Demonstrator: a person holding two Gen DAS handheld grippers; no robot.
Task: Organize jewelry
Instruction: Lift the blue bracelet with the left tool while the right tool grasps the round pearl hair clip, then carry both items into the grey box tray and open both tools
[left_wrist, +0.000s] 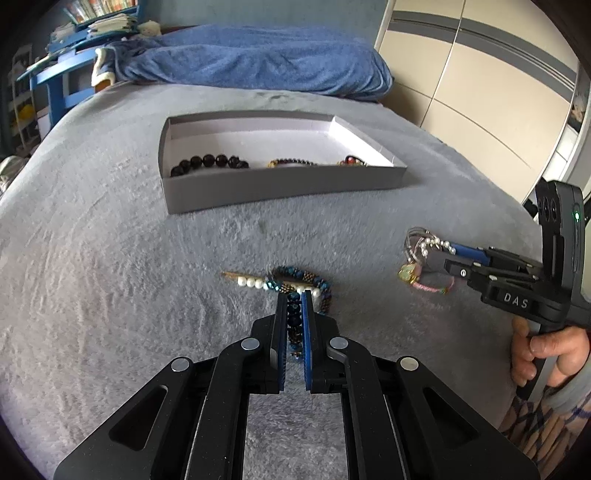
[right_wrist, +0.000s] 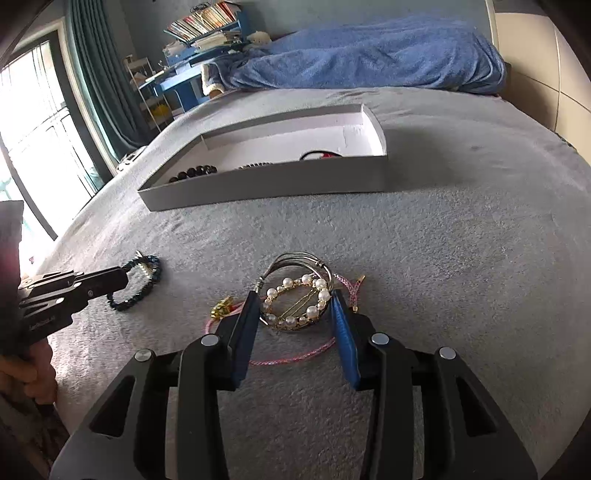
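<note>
Centrally, on the grey blanket (left_wrist: 110, 258) of the bed, the loose jewelry was laid out in two small groups. A dark blue beaded bracelet (left_wrist: 317, 284) was found clamped between the blue pads of the left hand-held gripper (left_wrist: 294, 295), whose jaws were drawn together on its beads; a pearl hair pin (left_wrist: 251, 283) was seen lying under the bracelet, touching it. In the right wrist view the same bracelet (right_wrist: 151, 271) was seen gripped at the tip of the left hand-held gripper (right_wrist: 123, 278).

Well apart from it, a round pearl clip (right_wrist: 295, 301) was seen lying on a stack of silver bangles (right_wrist: 295, 260), with a pink cord bracelet (right_wrist: 295, 356) and a gold charm (right_wrist: 221, 308) beside and beneath them. The right hand-held gripper (right_wrist: 295, 306) was held with its jaws apart, one pad on each side of the pearl clip; whether the pads were touching it could not be told, and no firm grip was shown. From the left wrist view the right hand-held gripper (left_wrist: 448, 253) was seen reaching into that cluster, held by a hand (left_wrist: 543, 350).

Farther up the bed, a shallow grey box (left_wrist: 280, 188) with a white inside was seen, and in it, along the near wall, a black bead bracelet (left_wrist: 210, 164), a dark red bracelet (left_wrist: 291, 162) and a red piece (left_wrist: 351, 160) were lined up. Behind the box a blue blanket (left_wrist: 258, 59) was bunched.
</note>
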